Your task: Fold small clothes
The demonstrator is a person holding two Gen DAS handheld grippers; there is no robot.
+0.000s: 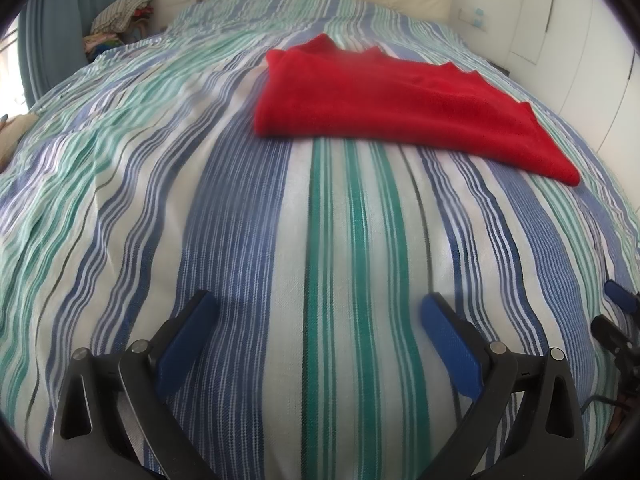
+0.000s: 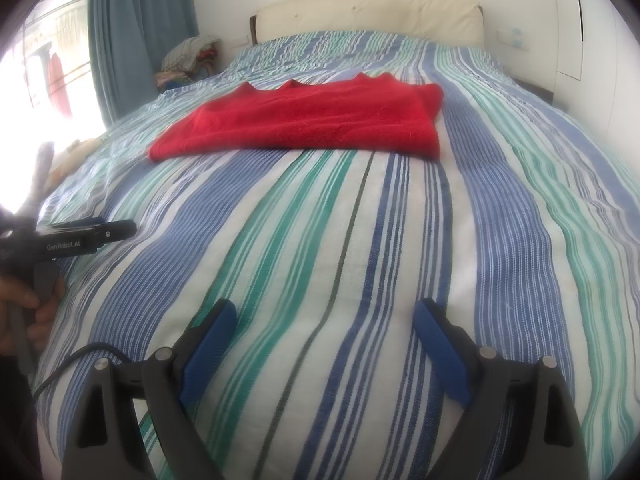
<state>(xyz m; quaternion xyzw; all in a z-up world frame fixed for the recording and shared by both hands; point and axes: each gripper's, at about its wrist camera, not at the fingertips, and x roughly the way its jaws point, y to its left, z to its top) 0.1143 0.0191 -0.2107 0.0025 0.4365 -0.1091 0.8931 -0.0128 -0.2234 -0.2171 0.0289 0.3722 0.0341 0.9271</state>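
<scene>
We see red garment (image 1: 400,108) on striped bedspread (image 1: 360,260), long axis crosswise: approx 1 o'clock from L gripper (image 1: 319,312), 11 o'clock from R gripper (image 2: 324,318). Both spread, empty, approx equidistant.

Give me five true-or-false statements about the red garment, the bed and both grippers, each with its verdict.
1. The red garment lies on the striped bedspread. True.
2. The left gripper is clamped on the garment. False: its fingers stand apart, holding nothing, short of the garment.
3. The right gripper is open. True.
4. The garment is blue. False: it is red; the blue belongs to the bedspread's stripes and the gripper pads.
5. A pile of clothes sits beside the bed near the curtain. True.
</scene>
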